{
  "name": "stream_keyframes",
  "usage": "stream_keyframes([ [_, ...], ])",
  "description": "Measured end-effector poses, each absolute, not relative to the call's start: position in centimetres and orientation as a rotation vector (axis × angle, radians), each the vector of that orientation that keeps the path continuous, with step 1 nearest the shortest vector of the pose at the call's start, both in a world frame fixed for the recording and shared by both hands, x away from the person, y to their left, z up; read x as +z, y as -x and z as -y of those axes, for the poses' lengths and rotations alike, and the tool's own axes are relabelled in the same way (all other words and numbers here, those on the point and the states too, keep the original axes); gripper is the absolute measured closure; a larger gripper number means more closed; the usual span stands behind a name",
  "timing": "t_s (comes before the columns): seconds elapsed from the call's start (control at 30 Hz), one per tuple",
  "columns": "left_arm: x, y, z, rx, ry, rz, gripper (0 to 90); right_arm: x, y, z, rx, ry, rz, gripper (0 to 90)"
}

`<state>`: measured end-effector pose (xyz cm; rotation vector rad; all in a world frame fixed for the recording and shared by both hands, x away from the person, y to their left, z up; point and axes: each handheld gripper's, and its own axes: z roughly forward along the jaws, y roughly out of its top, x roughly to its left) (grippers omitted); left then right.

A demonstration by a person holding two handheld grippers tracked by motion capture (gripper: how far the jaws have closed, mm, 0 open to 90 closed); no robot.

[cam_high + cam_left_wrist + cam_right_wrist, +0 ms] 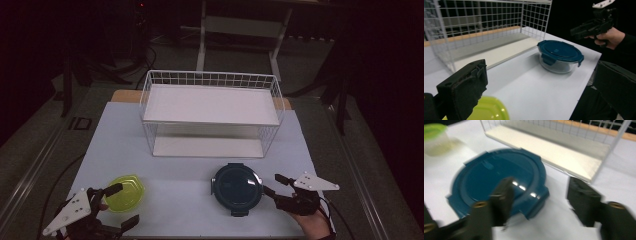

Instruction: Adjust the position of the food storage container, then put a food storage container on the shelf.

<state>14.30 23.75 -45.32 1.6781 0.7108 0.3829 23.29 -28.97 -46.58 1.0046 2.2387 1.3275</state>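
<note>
Release step, I judge: right gripper [273, 184] jaws spread beside the blue-lidded container [238, 188]; left gripper [118, 205] jaws spread around the green container [125, 192], next to close on it.

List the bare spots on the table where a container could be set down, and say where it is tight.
Free: the white table between the green-lidded container and the blue-lidded glass container; the strip between those two and the wire rack; both rack shelves. Tight: the front corners, where the left gripper is beside the green one and the right gripper, jaws open, beside the blue one.
</note>
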Motion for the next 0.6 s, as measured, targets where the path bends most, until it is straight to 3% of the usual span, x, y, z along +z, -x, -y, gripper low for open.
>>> stream_keyframes([
  [0.03,-44.7,-14.4,-23.2,0.371,-1.69,-0.694,0.0,-46.0,-23.0,28.9,1.383,-0.987,-2.215,24.9],
  [0.07,-44.7,-14.4,-23.2,0.371,-1.69,-0.694,0.0,-46.0,-23.0,28.9,1.383,-0.987,-2.215,24.9],
  [0.1,-44.1,-14.5,-22.6,0.373,-1.702,-0.676,0.0,-45.3,-22.7,28.9,1.425,-0.952,-2.209,14.4],
  [0.6,-40.7,-17.2,-18.7,0.353,-1.725,-0.608,0.0,-42.3,-21.5,28.6,1.391,-0.817,-2.033,15.0],
])
